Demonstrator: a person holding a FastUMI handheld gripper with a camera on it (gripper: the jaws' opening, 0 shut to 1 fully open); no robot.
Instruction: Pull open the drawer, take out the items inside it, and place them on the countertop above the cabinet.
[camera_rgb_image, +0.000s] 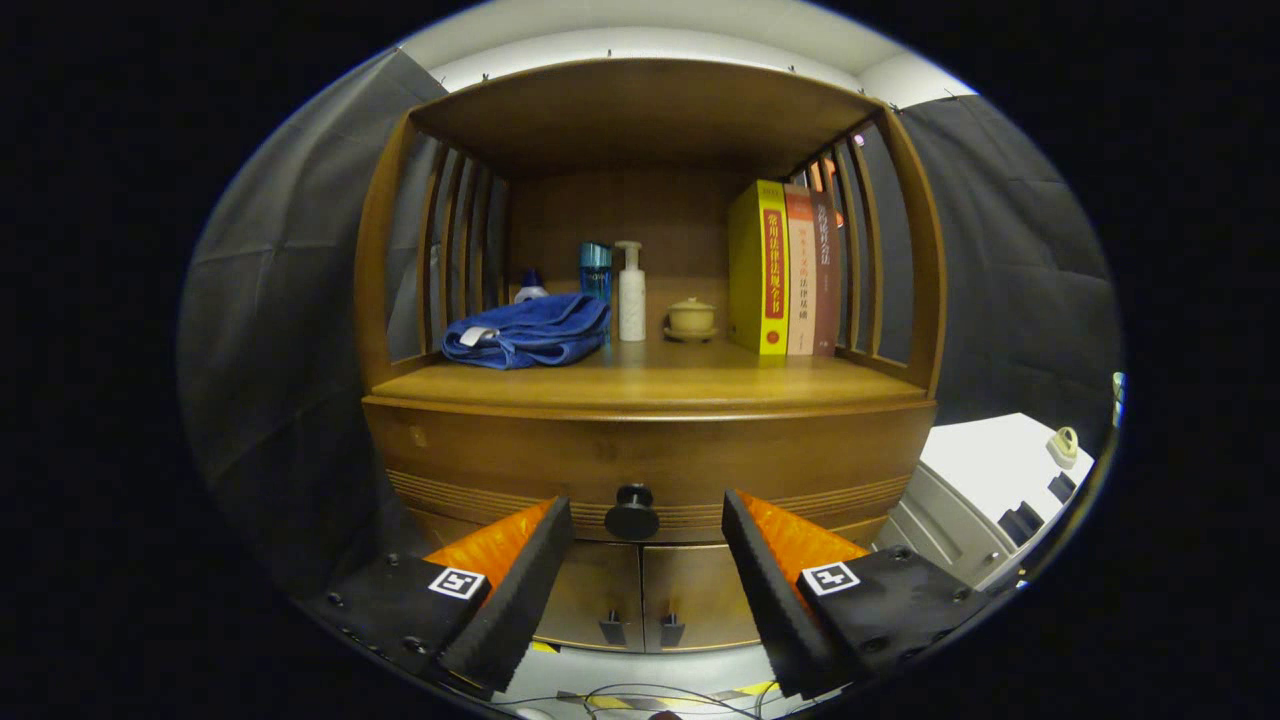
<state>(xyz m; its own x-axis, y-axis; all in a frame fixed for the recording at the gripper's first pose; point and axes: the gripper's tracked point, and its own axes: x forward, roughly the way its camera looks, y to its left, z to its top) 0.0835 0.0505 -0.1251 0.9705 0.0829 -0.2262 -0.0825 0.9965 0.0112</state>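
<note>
The gripper (645, 520) is shown spread wide, nothing clamped, lined up w/ the dark round knob (632, 511) of the drawer (650, 460), which is seen shut. The knob sits between the two fingers, centred in the gap and apparently a little beyond the tips; neither finger is seen touching it. The drawer front runs crosswise to the fingers, so the pull is judged to be straight back toward the camera once the knob is pinched. Items inside are hidden behind the closed front. Above the drawer lies the wooden surface (650, 385), its front strip bare; farther back a blue towel (528, 332), a pump bottle (631, 292), a small lidded pot (691, 319) and upright books (785, 270) are seen. Cabinet doors (640, 590) are seen below.
</note>
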